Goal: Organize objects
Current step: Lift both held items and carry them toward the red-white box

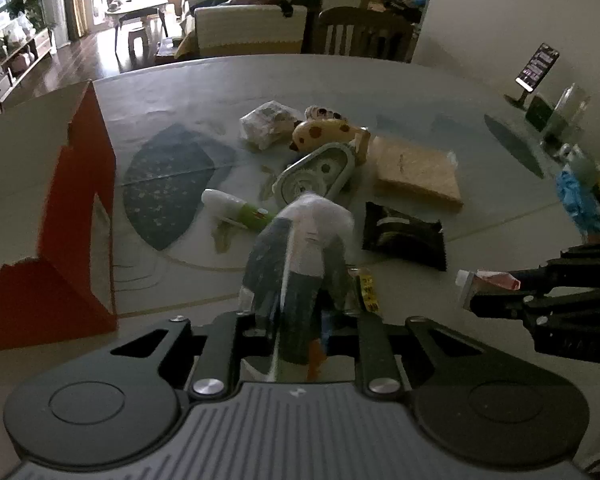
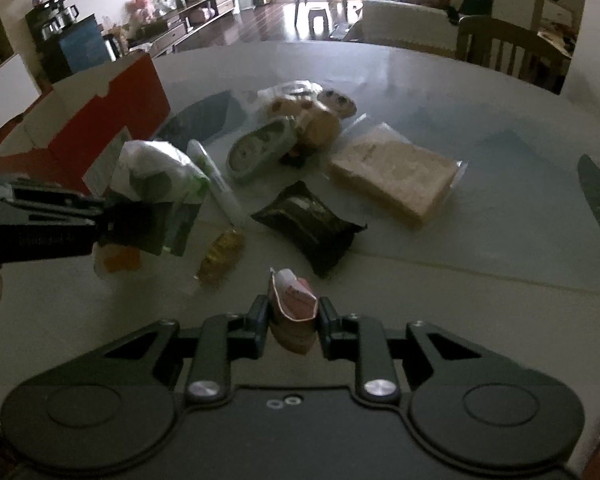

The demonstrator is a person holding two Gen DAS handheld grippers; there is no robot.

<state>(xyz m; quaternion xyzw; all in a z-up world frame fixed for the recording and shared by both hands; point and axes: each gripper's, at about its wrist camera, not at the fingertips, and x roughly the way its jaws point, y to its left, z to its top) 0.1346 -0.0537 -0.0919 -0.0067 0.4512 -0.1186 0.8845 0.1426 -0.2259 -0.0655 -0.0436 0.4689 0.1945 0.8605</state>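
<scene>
Right wrist: pink packet clamped between the right tongs.

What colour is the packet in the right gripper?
Pink and white packet, clamped in the right gripper; clearest in the right wrist view.

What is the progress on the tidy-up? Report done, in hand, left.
Done: nothing visibly packed; the red box's inside is hidden. In hand: the left gripper grips a white-and-green bag, the right gripper a pink packet. Left on the table: black pouch, wrapped sponge block, white-green tube, yellow wrapped sweet, oval case.
</scene>
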